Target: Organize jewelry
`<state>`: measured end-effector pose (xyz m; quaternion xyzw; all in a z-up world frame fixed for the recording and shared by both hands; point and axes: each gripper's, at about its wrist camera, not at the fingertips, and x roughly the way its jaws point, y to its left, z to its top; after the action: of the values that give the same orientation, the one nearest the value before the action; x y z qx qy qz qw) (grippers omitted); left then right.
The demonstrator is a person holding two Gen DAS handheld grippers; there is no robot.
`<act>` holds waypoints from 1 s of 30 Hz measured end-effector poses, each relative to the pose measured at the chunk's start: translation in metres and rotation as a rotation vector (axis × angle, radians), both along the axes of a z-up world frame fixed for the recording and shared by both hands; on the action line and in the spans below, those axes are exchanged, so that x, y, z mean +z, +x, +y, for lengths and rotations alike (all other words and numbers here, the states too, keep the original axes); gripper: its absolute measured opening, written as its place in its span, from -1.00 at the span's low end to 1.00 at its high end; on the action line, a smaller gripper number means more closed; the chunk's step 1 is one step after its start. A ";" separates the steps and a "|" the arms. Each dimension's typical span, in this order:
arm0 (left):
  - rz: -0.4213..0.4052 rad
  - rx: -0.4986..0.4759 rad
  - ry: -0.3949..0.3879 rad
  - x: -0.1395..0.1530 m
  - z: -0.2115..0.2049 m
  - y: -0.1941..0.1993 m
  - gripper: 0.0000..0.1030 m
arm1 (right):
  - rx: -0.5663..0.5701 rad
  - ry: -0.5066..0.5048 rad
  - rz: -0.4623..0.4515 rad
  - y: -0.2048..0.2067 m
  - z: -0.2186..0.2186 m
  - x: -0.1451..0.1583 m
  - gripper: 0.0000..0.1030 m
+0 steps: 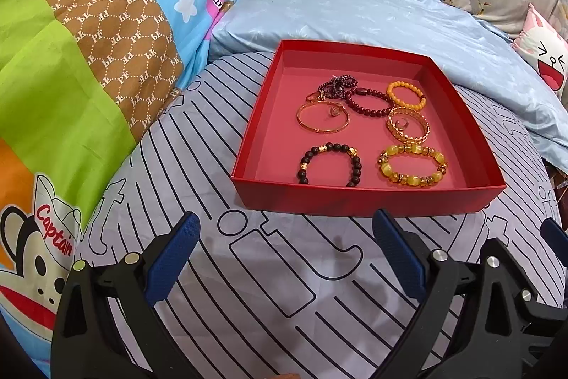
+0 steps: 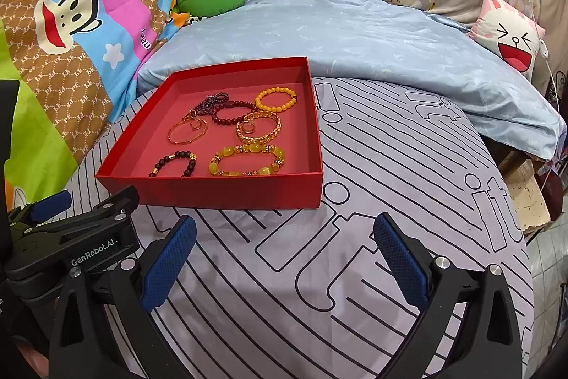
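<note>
Over the striped bedsheet (image 1: 269,290), short of the box, both tools hang idle: the left gripper (image 1: 284,258) has its jaws spread wide with nothing between them, and the right gripper (image 2: 280,258) is likewise released and empty. Just ahead sits the red box (image 2: 227,192), lidless, flat on the sheet, with all visible jewelry inside. Front row: dark bead bracelet (image 1: 330,166) and yellow stone bracelet (image 1: 413,166), apart from each other. Middle: gold bangle (image 1: 323,118) and gold chain bracelet (image 1: 408,125), each with what looks like a small ring lying inside its loop. Back: maroon bead bracelet (image 1: 369,102), orange bead bracelet (image 1: 406,95), and a dark beaded strand (image 1: 333,84) bunched up and touching the maroon one. Judging by this, the task looks nearly or fully done; no loose pieces show on the sheet. Possibly left: untangling the back cluster, or closing the box. No lid is in view. The near wall cuts off the lower arc of the dark bracelet. The small rings are too tiny to identify. The person's hands are out of frame.
</note>
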<state>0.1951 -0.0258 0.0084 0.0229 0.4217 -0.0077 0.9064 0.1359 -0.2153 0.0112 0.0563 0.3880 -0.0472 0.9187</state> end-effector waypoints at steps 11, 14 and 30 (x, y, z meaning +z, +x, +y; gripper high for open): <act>-0.002 -0.006 0.002 0.001 -0.001 0.000 0.81 | -0.001 0.001 0.001 0.000 0.000 0.000 0.88; -0.001 -0.008 0.005 0.001 -0.001 0.000 0.81 | -0.002 0.000 0.002 0.000 -0.001 0.000 0.88; 0.006 -0.016 0.008 0.000 -0.001 0.000 0.81 | -0.002 -0.001 0.003 0.000 -0.001 0.000 0.88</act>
<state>0.1955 -0.0269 0.0083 0.0299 0.4244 -0.0135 0.9049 0.1361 -0.2158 0.0113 0.0562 0.3891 -0.0484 0.9182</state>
